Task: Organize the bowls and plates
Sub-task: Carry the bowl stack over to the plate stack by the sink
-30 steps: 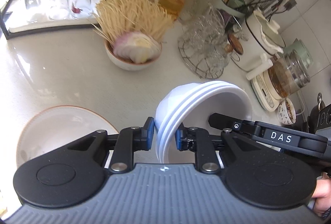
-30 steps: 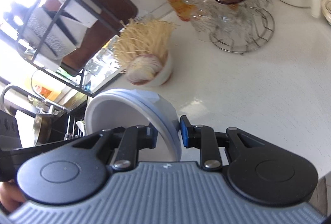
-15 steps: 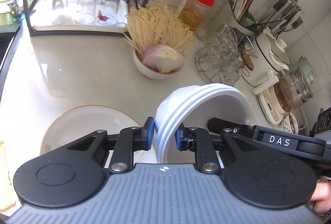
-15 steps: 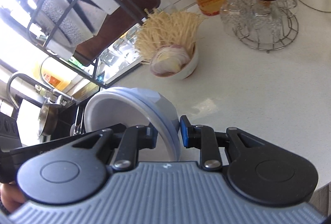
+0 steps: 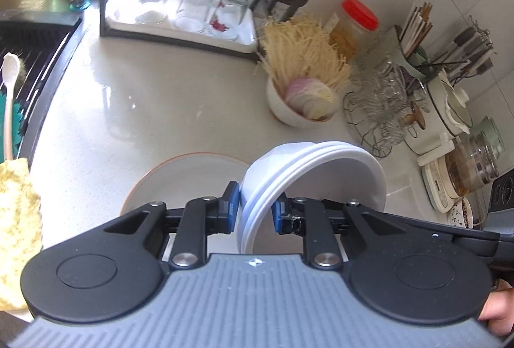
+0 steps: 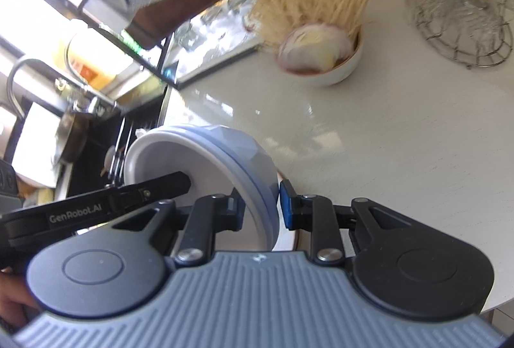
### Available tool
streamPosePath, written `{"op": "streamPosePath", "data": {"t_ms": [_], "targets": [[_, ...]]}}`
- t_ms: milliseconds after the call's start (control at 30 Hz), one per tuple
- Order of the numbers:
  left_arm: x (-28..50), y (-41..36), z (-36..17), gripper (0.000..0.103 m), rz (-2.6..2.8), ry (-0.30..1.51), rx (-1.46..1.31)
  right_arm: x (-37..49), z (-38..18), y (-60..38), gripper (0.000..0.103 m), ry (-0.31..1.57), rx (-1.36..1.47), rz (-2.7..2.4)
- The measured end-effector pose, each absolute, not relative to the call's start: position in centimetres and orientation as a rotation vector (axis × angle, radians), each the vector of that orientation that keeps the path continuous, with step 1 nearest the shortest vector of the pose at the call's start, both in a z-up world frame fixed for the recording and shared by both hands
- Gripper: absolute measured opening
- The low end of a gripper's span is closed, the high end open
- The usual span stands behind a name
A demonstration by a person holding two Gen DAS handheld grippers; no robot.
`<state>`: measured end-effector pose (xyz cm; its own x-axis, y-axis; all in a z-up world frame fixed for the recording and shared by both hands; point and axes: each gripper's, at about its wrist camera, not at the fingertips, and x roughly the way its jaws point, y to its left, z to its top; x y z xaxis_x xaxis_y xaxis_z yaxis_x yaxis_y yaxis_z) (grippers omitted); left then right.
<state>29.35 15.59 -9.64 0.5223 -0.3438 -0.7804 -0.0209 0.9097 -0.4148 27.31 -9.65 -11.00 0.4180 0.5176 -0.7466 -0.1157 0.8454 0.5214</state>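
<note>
A stack of white bowls (image 5: 308,174) is held in the air between both grippers. My left gripper (image 5: 255,211) is shut on the near rim of the stack. My right gripper (image 6: 261,208) is shut on the opposite rim of the same stack of bowls (image 6: 205,161), which looks pale blue in the right wrist view. A white plate with an orange rim (image 5: 186,177) lies on the counter below and left of the bowls. The other gripper's finger reaches into the bowl in each view.
A bowl of noodles and sliced onion (image 5: 302,97) stands farther back. A wire rack of glasses (image 5: 376,110), a red-lidded jar (image 5: 356,20), a utensil holder and a kettle crowd the right. A shelf with glasses (image 5: 192,10) and the sink (image 5: 29,36) are at left.
Both grippers have lifted and pulled back with the bowl stack; the counter objects look farther away and more of the plate, shelf and sink shows.
</note>
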Motion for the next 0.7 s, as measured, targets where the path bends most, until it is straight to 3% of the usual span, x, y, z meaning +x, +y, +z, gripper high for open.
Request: {"op": "streamPosePath", "data": {"t_ms": [700], "targets": [[29.9, 17.6, -13.4, 0.024, -0.126, 1.131, -0.382, 28.6, -14.6, -5.3, 0.027, 1.287, 0.316, 0.45]]}}
